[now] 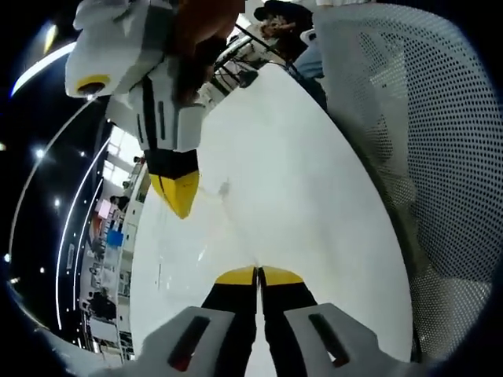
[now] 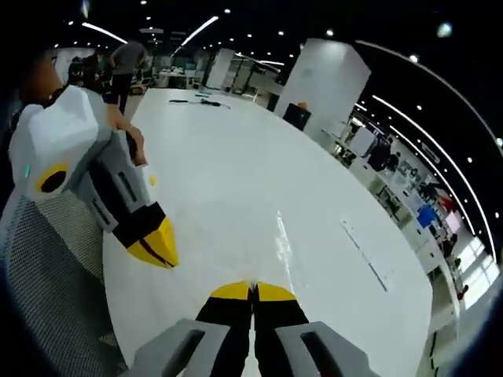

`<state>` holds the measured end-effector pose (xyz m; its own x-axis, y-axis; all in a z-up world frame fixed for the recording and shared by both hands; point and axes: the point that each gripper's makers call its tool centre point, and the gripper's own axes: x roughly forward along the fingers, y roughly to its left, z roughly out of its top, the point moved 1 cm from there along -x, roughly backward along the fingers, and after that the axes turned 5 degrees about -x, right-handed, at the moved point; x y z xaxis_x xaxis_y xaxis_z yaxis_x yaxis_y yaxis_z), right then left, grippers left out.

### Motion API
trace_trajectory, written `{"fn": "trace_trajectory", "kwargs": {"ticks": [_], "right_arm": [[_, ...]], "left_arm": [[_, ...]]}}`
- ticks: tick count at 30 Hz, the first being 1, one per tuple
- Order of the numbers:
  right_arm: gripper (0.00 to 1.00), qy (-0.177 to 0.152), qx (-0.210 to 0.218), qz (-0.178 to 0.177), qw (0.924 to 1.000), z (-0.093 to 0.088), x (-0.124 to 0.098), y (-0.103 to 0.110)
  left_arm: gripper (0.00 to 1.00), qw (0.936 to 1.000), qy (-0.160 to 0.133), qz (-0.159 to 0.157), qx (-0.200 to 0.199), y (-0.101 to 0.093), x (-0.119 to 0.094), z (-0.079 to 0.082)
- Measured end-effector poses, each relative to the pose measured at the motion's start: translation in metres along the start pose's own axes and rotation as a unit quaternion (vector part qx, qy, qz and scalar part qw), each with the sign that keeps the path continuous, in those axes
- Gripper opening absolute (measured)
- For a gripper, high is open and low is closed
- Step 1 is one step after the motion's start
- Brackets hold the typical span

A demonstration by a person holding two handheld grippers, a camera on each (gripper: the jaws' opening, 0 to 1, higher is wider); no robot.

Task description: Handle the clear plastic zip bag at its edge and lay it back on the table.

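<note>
The clear zip bag (image 2: 322, 239) lies flat on the white table (image 2: 220, 165), nearly invisible; I make out a crease and its thin zip strip (image 2: 363, 253). In the left gripper view its faint outline (image 1: 192, 251) shows between the two grippers. My right gripper (image 2: 253, 290) is shut, its yellow tips just short of the bag's near crease, and I see no film between the jaws. It also shows in the left gripper view (image 1: 179, 198), hovering over the table (image 1: 314, 204). My left gripper (image 1: 258, 273) is shut with nothing visible in it, and appears again (image 2: 157, 250) near the table's edge.
A grey mesh chair back (image 1: 416, 165) stands against the table's side and shows again (image 2: 47, 275). Small dark items (image 2: 196, 100) lie at the table's far end, where a person (image 2: 126, 59) stands. A white pillar (image 2: 330, 78) rises beyond.
</note>
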<state>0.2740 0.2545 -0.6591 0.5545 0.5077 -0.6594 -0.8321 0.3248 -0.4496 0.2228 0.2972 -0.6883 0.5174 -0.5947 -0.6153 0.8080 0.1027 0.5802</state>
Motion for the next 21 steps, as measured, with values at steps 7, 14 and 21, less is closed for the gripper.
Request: {"fn": "trace_trajectory", "kwargs": {"ticks": [7,14,21], "right_arm": [[0.0,0.023,0.0,-0.022,0.9995,-0.01,0.006,0.0],[0.0,0.033,-0.015,-0.017,0.9992,-0.014,0.01,0.004],[0.0,0.044,-0.025,-0.001,0.9987,-0.021,0.02,0.014]], "left_arm": [[0.01,0.996,-0.044,0.011,-0.077,0.021,-0.006,0.02],[0.06,0.9849,-0.069,0.027,-0.157,0.037,-0.016,0.024],[0.18,0.9578,-0.091,0.016,-0.272,0.038,-0.025,0.019]]}}
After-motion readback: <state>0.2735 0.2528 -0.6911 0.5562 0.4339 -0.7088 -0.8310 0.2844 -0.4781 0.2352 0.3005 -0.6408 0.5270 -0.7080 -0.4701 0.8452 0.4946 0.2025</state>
